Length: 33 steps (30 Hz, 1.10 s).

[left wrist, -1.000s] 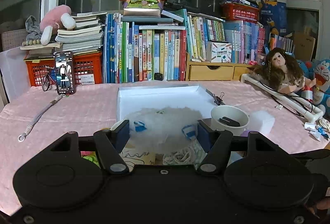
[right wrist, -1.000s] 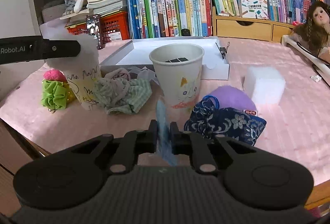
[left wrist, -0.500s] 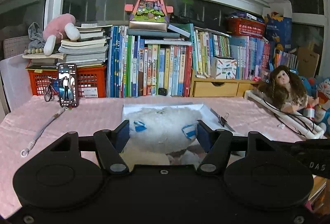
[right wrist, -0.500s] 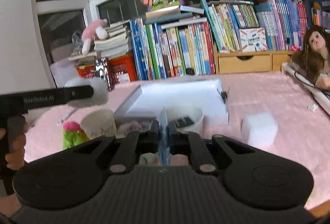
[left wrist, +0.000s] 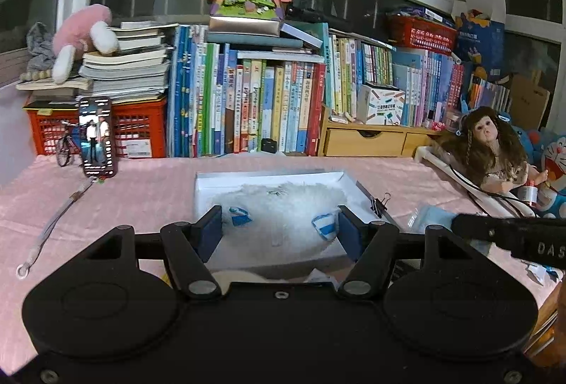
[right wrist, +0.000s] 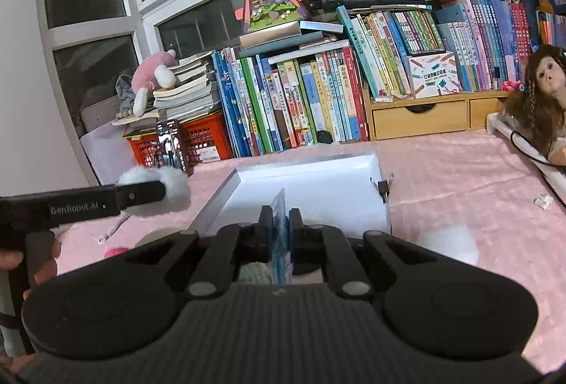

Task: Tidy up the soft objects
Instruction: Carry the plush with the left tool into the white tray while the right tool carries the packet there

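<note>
My left gripper is shut on a white fluffy toy with two blue-striped bits, held in the air in front of the shallow white box. The right wrist view shows that gripper from the side at the left, with the fluffy toy bulging around its fingers and a hand on its grip. My right gripper is shut on a thin light-blue packet that stands on edge between its jaws, near the white box. In the left wrist view it enters from the right with the packet.
A pink cloth covers the table. A white foam block lies to the right, with a binder clip by the box. A doll sits at the far right. A phone, red crates and rows of books line the back.
Both grippers have risen with their loads. The cups, cloths and pouch near the front edge have dropped out of the right wrist view. The fluffy toy now hangs before the box.
</note>
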{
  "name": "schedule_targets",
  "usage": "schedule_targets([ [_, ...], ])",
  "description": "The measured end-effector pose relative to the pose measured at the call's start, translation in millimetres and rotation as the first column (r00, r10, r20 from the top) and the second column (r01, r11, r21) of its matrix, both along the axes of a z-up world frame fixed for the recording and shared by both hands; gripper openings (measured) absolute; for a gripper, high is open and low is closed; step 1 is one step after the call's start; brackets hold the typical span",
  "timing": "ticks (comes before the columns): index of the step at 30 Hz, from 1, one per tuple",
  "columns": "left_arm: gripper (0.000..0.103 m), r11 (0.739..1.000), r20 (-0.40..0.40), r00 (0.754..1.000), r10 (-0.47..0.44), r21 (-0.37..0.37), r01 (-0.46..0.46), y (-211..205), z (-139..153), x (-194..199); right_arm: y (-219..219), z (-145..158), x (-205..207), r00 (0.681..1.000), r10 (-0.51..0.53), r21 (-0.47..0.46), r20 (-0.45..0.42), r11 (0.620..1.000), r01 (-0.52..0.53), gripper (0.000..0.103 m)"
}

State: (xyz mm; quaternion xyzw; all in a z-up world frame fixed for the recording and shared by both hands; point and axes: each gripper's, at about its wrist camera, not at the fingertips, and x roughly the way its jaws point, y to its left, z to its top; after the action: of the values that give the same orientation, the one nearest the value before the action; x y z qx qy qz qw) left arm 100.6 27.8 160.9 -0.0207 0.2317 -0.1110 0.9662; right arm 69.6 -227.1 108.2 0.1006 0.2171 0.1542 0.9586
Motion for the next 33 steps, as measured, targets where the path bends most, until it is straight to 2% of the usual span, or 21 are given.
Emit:
schedule_targets([
  [4, 0.065, 1.0, -0.05, 0.999, -0.022, -0.004, 0.022, -7.8, 7.1, 29.0, -3.2, 10.6, 29.1, 1.0, 0.003, 0.021, -0.03, 1.0, -0.002, 0.012],
  [8, 0.065, 0.999, -0.139, 0.989, -0.044, -0.036, 0.04, -13.5, 9.5, 72.0, -4.6, 16.1, 61.5, 0.998, 0.004, 0.018, -0.067, 1.0, -0.003, 0.012],
  [13, 0.065, 0.998, -0.277, 0.96, -0.031, -0.056, 0.017, -20.5, -6.0, 133.3, -1.5, 8.9, 113.0, 0.989, 0.007, -0.007, -0.148, 1.0, -0.008, 0.012],
  [19, 0.065, 0.999, -0.402, 0.915, 0.037, -0.015, -0.047, -29.8, -44.7, 187.5, -0.5, -26.1, 165.1, 0.958, 0.009, 0.013, -0.288, 1.0, -0.006, 0.012],
  [25, 0.065, 0.996, -0.479, 0.876, 0.056, -0.032, -0.081, -36.3, -71.4, 217.0, 1.7, -51.1, 194.7, 0.938, 0.004, 0.036, -0.347, 0.999, 0.009, 0.012],
  [33, 0.065, 0.996, -0.507, 0.858, 0.083, 0.006, -0.093, -47.0, -92.0, 230.9, -2.0, -66.5, 215.4, 0.914, -0.017, 0.044, -0.405, 0.998, 0.038, 0.013],
])
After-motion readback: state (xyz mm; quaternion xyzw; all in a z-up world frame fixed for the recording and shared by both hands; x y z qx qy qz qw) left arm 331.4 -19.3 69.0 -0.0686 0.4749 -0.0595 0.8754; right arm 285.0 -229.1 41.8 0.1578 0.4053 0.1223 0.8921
